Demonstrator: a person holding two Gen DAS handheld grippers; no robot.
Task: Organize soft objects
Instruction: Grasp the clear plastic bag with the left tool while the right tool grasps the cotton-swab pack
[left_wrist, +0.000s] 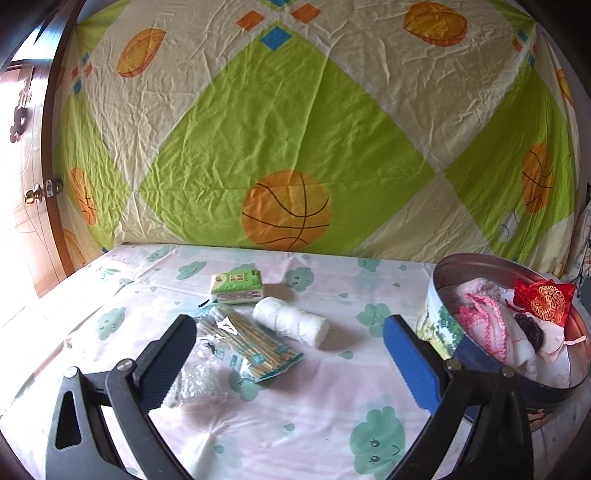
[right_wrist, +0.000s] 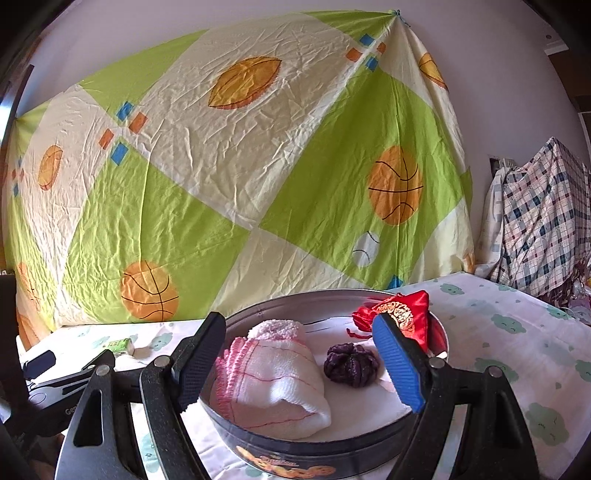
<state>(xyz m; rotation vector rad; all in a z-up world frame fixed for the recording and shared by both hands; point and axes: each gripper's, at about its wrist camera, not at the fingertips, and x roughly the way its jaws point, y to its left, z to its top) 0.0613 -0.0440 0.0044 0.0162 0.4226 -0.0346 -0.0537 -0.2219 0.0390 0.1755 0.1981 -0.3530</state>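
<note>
Round tin (right_wrist: 325, 452) near rim cut off – red pouch (right_wrist: 410, 317) partly hidden | left gripper (left_wrist: 291, 332) spread wide, empty | right gripper (right_wrist: 299, 354) spread wide above towel (right_wrist: 273, 384)

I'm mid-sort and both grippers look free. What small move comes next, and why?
Probably ease the open left gripper forward and down over the white roll. It lies loose on the sheet between the fingers, still outside the tin, which already holds the towel, scrunchie and red pouch.

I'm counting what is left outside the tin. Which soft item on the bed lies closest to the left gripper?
The white roll, lying between the open left gripper fingers; the green tissue pack sits farther back.
</note>
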